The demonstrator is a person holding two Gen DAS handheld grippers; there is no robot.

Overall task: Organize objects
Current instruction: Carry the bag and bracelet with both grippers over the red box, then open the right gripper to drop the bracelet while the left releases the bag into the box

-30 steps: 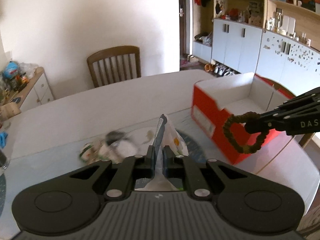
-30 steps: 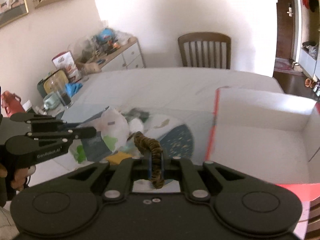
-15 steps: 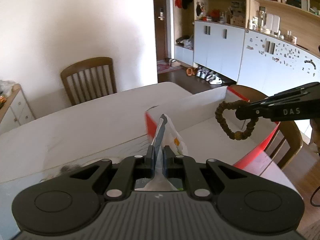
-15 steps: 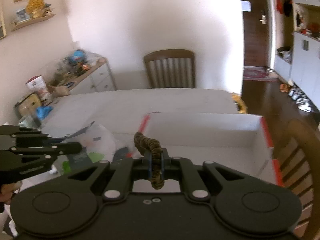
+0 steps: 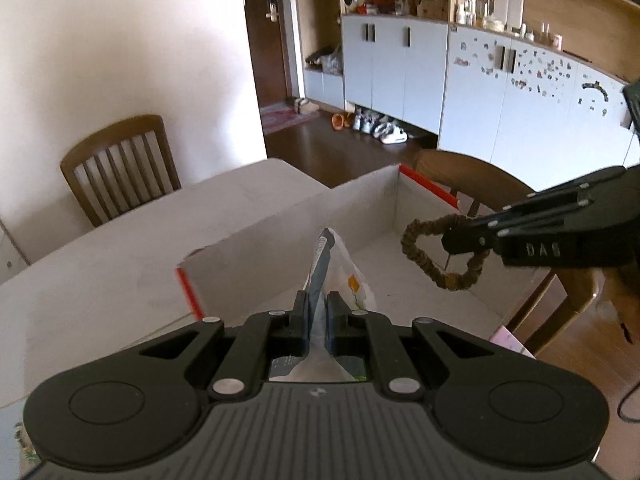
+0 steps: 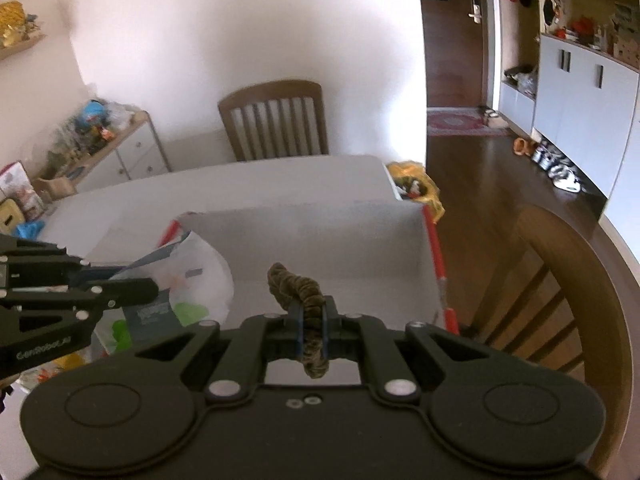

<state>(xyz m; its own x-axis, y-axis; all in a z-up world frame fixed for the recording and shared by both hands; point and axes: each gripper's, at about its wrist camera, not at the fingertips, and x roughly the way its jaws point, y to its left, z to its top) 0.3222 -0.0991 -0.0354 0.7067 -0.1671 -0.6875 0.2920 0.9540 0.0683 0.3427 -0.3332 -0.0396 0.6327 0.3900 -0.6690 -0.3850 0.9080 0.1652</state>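
My left gripper (image 5: 318,300) is shut on a clear plastic bag of packets (image 5: 340,272), seen from the side as bag (image 6: 180,280) in the right wrist view, held by left gripper (image 6: 154,286). My right gripper (image 6: 312,312) is shut on a brown fabric hair tie (image 6: 298,284); in the left wrist view the hair tie (image 5: 436,256) hangs as a loop from right gripper (image 5: 446,240). Both hang over the open cardboard box (image 5: 416,216) with white inside and red edges, whose box wall (image 6: 320,236) lies ahead.
The box rests on a white table (image 5: 120,248). Wooden chairs stand at the far end (image 6: 276,120) and at the right side (image 6: 560,280). A yellow bag (image 6: 416,184) sits beyond the table corner. Cabinets (image 5: 480,92) line the right wall.
Both grippers have swung right, from over the pile of loose items on the table to over the open box, each still holding its object.
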